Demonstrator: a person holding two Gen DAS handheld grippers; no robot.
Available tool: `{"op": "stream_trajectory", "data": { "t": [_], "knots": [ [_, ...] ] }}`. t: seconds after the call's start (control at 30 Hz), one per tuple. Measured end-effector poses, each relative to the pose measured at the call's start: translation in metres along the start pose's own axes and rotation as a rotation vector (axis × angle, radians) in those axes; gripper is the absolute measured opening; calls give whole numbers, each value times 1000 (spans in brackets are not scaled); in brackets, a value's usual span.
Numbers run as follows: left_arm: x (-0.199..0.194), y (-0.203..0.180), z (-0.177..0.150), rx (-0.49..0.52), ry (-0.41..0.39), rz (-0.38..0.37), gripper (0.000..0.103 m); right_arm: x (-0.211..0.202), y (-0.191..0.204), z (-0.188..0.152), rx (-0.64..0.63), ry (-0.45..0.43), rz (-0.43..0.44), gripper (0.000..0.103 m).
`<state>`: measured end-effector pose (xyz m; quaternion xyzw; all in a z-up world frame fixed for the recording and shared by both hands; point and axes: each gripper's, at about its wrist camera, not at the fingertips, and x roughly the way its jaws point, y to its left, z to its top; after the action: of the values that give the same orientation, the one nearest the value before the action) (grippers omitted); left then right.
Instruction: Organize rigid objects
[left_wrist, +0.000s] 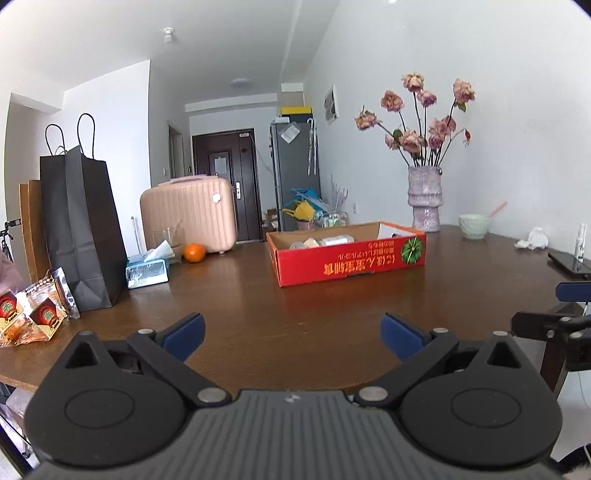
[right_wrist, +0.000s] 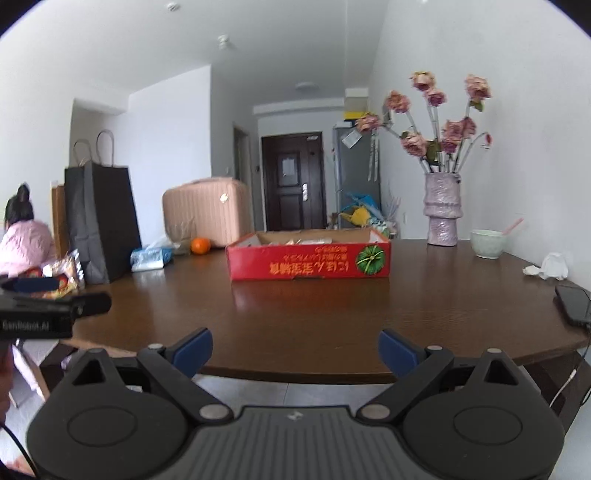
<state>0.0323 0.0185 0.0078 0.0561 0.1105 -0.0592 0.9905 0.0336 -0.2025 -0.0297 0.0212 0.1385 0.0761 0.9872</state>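
A shallow red cardboard box (left_wrist: 351, 262) (right_wrist: 306, 264) sits on the brown wooden table (left_wrist: 258, 306), past its middle, and holds several pale jars and packets (left_wrist: 325, 242). My left gripper (left_wrist: 291, 325) hovers over the near edge of the table, open, with nothing between its blue pads. My right gripper (right_wrist: 294, 336) is just off the table's near edge, also open wide and empty. Each gripper shows at the side of the other's view: the right one (left_wrist: 554, 321) and the left one (right_wrist: 55, 306). An orange (left_wrist: 194, 253) lies to the left of the box.
A tissue pack (left_wrist: 147, 271), a black paper bag (left_wrist: 81, 229) and snack packets (left_wrist: 37, 314) stand at the left. At the right are a vase of flowers (left_wrist: 424, 199), a green bowl (left_wrist: 474, 225), crumpled tissue (left_wrist: 535, 240), a small spray bottle (left_wrist: 580, 243) and a phone (left_wrist: 569, 264). A person in pink (right_wrist: 22, 243) sits far left.
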Motion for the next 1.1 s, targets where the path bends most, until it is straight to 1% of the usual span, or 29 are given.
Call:
{"op": "stream_trajectory", "data": {
  "t": [0.07,0.2,0.33,0.47,0.57,1.1],
  "knots": [
    [-3,0,1,-7,-19,1,103,-1,5,7,-30,-25,-3,96],
    [-3,-1,3,3,-22,-3,103,-6,6,15,-49,-59,-6,97],
    [-4,-1,4,6,-24,-4,103,-3,3,15,-24,-42,-4,97],
    [-2,0,4,-2,-17,-9,103,-2,5,16,-40,-46,-5,97],
    [-2,0,3,-1,-13,-12,103,-2,3,17,-36,-43,-12,103],
    [-2,1,3,8,-19,-16,103,-1,2,16,-29,-44,-1,103]
  ]
}}
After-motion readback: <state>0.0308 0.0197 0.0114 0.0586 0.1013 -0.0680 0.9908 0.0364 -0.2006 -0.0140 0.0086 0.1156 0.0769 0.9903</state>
